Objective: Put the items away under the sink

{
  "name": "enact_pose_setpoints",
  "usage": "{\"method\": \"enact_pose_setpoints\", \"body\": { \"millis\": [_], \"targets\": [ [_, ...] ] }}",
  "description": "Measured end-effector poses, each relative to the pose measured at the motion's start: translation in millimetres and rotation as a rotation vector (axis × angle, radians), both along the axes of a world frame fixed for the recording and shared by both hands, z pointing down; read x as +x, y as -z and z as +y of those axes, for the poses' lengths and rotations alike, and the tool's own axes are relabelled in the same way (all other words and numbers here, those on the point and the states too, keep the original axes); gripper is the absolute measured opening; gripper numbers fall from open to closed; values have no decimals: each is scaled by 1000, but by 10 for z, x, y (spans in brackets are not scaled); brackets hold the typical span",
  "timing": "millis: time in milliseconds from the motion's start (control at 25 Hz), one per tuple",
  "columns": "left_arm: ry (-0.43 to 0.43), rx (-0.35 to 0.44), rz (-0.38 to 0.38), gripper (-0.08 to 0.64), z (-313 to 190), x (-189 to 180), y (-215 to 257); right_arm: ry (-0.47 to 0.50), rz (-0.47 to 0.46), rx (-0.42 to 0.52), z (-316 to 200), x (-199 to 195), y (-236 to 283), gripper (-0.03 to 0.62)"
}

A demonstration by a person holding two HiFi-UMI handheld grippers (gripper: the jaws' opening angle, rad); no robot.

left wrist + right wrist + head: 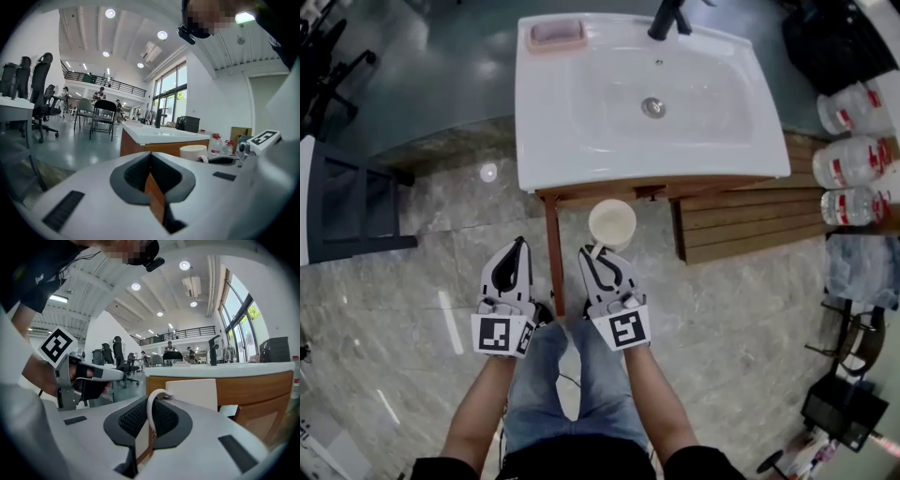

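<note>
My right gripper [592,251] has its fingers clamped on the thin looped handle of a smooth, cream, cylindrical mug [612,223]. The mug hangs just in front of the glossy white sink basin [572,141] and its wooden cabinet [262,394]. My left gripper [517,246] is empty, fingers pressed together. Clear plastic bottles [848,161] with red labels lie to the right, their print unreadable.

head view: overhead, steeply down on sink [652,94] | gripper views: low, near-level, close, facing sink front | shared: mug [611,223]
</note>
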State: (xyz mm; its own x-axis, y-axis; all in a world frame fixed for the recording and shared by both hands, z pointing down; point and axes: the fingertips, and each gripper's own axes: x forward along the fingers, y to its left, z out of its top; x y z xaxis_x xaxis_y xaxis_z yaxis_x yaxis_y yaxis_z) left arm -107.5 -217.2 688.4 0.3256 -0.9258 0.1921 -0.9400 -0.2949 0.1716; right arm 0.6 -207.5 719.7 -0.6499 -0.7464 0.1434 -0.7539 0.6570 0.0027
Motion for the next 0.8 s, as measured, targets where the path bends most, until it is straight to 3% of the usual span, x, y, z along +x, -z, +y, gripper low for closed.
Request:
{"method": "enact_pose_setpoints", "body": {
  "millis": [440,800],
  "targets": [
    [28,61,-27,6,-105,-237,-1481,52,11,48,-348,-96,-1667,31],
    [45,87,-45,6,-296,-376,-2048,67,-66,75,-1064,-287,-2316,31]
  ]
}}
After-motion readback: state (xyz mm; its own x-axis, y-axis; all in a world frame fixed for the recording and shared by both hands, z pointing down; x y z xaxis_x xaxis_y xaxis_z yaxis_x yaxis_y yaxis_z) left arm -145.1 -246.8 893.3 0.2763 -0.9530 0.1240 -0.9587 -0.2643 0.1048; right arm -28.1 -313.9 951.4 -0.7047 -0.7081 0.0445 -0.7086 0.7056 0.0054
